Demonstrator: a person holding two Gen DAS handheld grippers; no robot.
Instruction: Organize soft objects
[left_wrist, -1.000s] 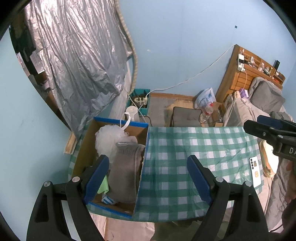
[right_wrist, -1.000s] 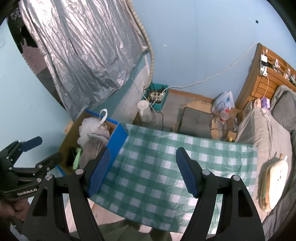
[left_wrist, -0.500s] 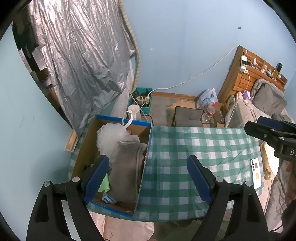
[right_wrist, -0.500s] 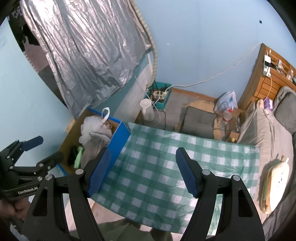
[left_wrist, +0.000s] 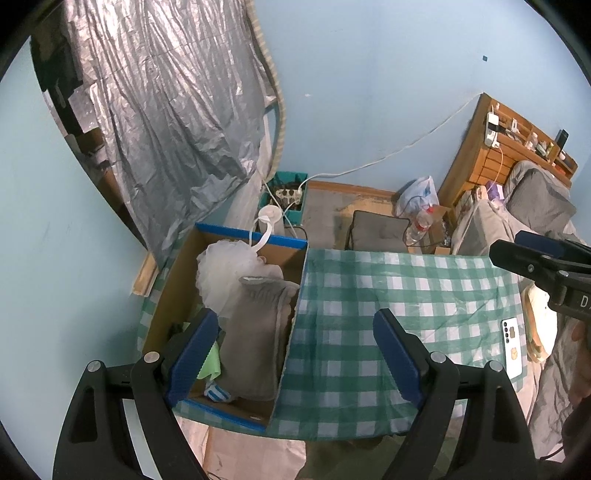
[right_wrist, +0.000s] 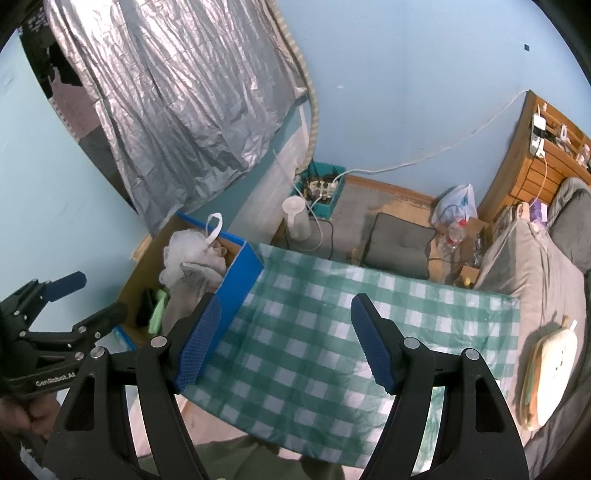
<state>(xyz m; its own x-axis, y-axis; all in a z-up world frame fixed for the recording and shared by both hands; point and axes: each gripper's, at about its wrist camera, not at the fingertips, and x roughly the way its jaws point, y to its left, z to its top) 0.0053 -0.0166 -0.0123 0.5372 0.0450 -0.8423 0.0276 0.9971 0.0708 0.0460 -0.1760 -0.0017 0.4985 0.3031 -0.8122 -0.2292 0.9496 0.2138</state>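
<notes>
Risk now low, but not nil. Left gripper (left_wrist: 295, 354) raised over the near edge of the table (left_wrist: 388, 314), fingers (left_wrist: 194, 350) well apart, nothing between. Right gripper (right_wrist: 284, 339) likewise aloft, fingers (right_wrist: 371, 343) apart and empty. Soft things already packed in the cardboard box (left_wrist: 173, 291) at the table's left end: white mesh bath pouf (left_wrist: 225, 273) at the back, grey knitted cloth (left_wrist: 255, 336) heaped in front and standing proud of the rim, green cloth (left_wrist: 208, 365) and a striped scrap (left_wrist: 218, 393) low in the near corner. Likely trouble: grey cloth piled tall, so a careless brush from the left fingers could tip it over the box wall. White phone (left_wrist: 511, 349) near the table's far right edge, prone to a knock. Gingham tablecloth (right_wrist: 332, 295) loose, apt to snag and drag.
</notes>
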